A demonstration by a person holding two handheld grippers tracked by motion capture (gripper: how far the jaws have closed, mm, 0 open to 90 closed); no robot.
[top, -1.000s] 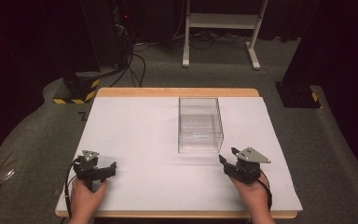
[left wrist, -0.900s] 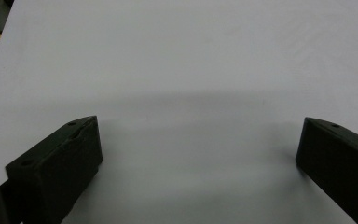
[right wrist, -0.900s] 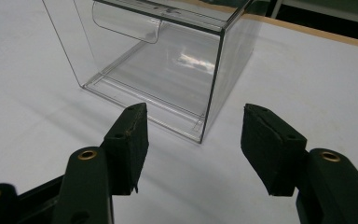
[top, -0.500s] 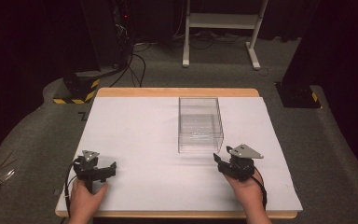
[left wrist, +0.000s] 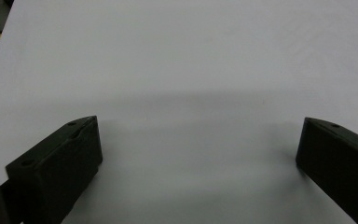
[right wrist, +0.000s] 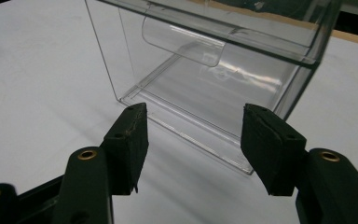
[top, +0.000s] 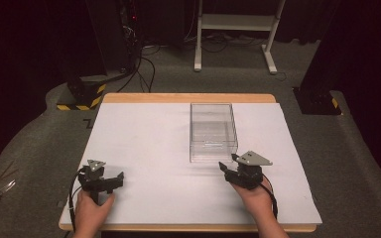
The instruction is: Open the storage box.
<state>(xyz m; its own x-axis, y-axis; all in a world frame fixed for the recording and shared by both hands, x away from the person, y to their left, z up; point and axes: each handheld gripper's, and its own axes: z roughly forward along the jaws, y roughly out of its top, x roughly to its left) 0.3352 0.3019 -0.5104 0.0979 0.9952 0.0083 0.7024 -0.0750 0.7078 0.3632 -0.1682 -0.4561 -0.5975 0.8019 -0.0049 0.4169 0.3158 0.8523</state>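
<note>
Black, matte, blocky jaws on the right gripper (right wrist: 193,140) are spread wide with nothing between them, pointed straight at the near end of the clear plastic box (right wrist: 214,70), close but not touching. That box is glossy, hard see-through acrylic, rectangular with sharp edges, and has a curved clear handle lip (right wrist: 182,42) on the front face. From the high view the box (top: 213,131) sits right of centre on the desk, long axis running from the near edge to the far edge, handle end toward the person. Left gripper (left wrist: 198,154) has its jaws wide apart too, holding nothing, over the smooth white sheet (left wrist: 191,56) near the near-left corner (top: 100,179).
</note>
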